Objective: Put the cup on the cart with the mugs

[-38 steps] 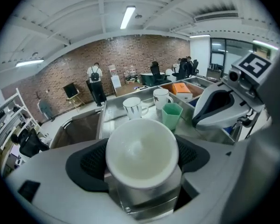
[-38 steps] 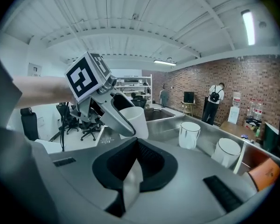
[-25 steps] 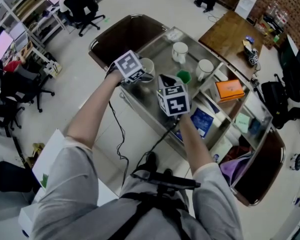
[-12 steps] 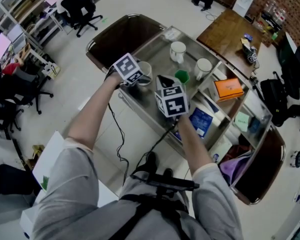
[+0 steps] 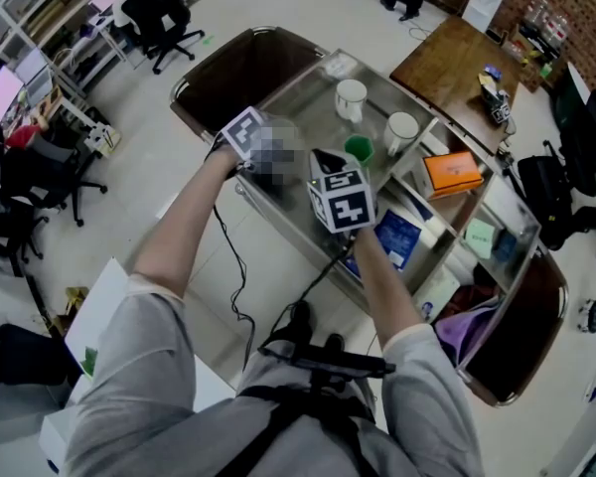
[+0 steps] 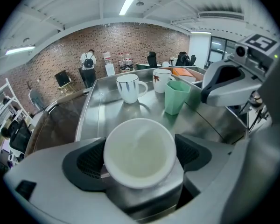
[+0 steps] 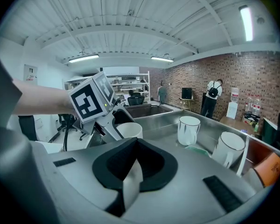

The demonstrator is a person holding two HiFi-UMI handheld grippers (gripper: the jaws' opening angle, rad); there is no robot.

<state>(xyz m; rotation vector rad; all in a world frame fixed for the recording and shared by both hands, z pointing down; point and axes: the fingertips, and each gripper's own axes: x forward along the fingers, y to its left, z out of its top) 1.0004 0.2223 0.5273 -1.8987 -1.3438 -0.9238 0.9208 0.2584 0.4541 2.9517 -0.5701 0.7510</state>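
A white cup (image 6: 140,153) stands on the steel cart top (image 6: 95,113), between the jaws of my left gripper (image 6: 140,155). Those jaws are opening, and the pads flank the cup without clearly pressing on it. In the head view a blurred patch covers the cup, just beyond the left gripper (image 5: 276,155). Two white mugs (image 6: 129,87) (image 6: 161,80) and a green cup (image 6: 176,97) stand farther along the cart. My right gripper (image 5: 328,159) hovers near the green cup (image 5: 359,150) with its jaws together and nothing held. From the right gripper (image 7: 130,176) I see the white cup (image 7: 129,129) and both mugs (image 7: 188,129) (image 7: 228,148).
The cart (image 5: 308,97) has dark bags at both ends (image 5: 240,68) (image 5: 517,326). Its lower shelves hold an orange book (image 5: 454,177) and a blue book (image 5: 402,238). A wooden table (image 5: 457,68) stands beyond it, and office chairs (image 5: 164,13) to the far left.
My left gripper has shifted slightly to the left, away from the mugs. The right gripper has stayed where it was.
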